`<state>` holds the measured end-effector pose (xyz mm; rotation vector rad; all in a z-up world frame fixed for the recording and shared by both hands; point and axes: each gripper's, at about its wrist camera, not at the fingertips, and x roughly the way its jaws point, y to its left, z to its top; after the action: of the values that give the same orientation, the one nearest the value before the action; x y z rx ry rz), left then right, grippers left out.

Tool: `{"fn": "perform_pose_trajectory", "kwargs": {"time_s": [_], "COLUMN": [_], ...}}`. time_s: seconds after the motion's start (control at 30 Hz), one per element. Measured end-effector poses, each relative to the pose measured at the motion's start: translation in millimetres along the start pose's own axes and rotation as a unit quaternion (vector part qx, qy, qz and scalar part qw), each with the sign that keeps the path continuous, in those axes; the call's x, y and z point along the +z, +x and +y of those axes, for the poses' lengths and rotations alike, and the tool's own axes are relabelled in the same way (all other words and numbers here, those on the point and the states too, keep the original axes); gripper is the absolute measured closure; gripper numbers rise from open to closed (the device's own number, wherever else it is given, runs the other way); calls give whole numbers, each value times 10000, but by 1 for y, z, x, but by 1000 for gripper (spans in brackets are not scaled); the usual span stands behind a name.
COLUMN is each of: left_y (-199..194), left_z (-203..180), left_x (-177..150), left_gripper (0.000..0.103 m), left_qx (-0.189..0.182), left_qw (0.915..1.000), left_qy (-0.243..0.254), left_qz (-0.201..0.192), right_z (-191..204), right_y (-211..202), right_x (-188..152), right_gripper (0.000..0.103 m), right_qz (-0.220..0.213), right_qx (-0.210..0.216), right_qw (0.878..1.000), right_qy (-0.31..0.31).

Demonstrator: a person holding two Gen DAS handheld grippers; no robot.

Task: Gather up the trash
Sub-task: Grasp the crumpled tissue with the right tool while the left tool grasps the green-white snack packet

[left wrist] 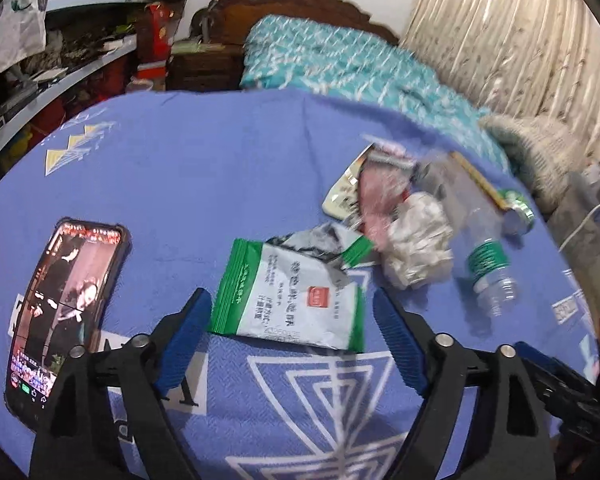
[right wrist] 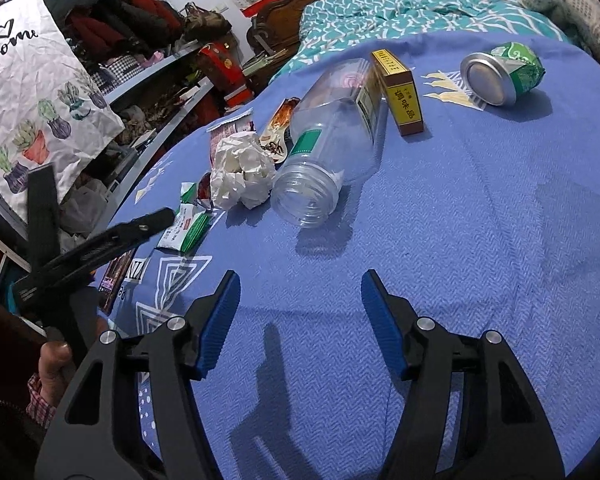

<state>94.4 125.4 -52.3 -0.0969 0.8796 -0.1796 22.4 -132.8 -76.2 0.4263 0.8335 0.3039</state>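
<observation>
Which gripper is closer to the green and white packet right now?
Left. The left gripper is open with the packet between its fingertips. The right gripper is open over bare blue cloth, with the packet off to its left.

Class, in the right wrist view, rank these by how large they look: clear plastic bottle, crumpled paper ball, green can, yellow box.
1. Clear plastic bottle
2. Crumpled paper ball
3. Green can and yellow box: look alike, and both lie farther away, so unranked.
</observation>
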Motion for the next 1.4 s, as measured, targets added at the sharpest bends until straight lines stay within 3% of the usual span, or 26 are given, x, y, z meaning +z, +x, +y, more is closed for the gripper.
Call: {"fn": "perform_pose_trajectory", "kwargs": {"time_s": [0.17,0.23,0.27,0.3,0.33,0.43,0.57,0.7,0.9,0.93,0.97,1.0,1.07,1.2,1.4], "left_y": [17,19,18,17,17,18,11,3,1,2,2,3,5,16,18], "left_z": [7,4,1,-3,-7,-12,-16,-14,-11,-9,-4,1,8,11,-13], "left_x": [6,5,4,3,1,-3,-11,-17,-20,-18,-15,-11,-4,7,2], "left_gripper": [18,24,34,62,81,103,103,103,99,95,78,52,32,31,31], "left_qx": [96,142,113,88,109,-75,-290,-440,-578,-582,-584,-560,-593,-837,-1218], "left_qw": [9995,9996,9997,9998,9997,9994,9993,9990,9981,9980,9980,9980,9974,9941,9906], "left_qy": [-184,-123,-50,33,133,204,171,89,12,-8,-58,-163,-353,-544,-378], "left_qz": [229,231,208,187,196,258,192,88,211,228,229,223,195,419,493], "right_z": [-9,-11,-11,-11,-9,0,16,54,84,87,88,87,82,67,64], "right_y": [3,5,7,9,11,19,19,20,59,68,78,88,93,79,66], "right_x": [7,16,21,26,30,41,57,69,82,82,81,78,74,66,48], "right_gripper": [38,38,38,36,33,30,30,31,33,44,54,59,62,64,64], "right_qz": [68,20,27,31,21,-4,-190,-446,-142,-9,173,390,439,414,255], "right_qx": [31,-105,-133,-127,-165,-296,-357,-410,-631,-702,-796,-855,-923,-883,-1017], "right_qw": [9998,9998,9998,9999,9999,9993,9983,9915,9784,9752,9715,9693,9685,9714,9688], "right_qy": [204,156,121,84,19,-215,-424,-1153,-1964,-2101,-2225,-2271,-2270,-2165,-2245]}}
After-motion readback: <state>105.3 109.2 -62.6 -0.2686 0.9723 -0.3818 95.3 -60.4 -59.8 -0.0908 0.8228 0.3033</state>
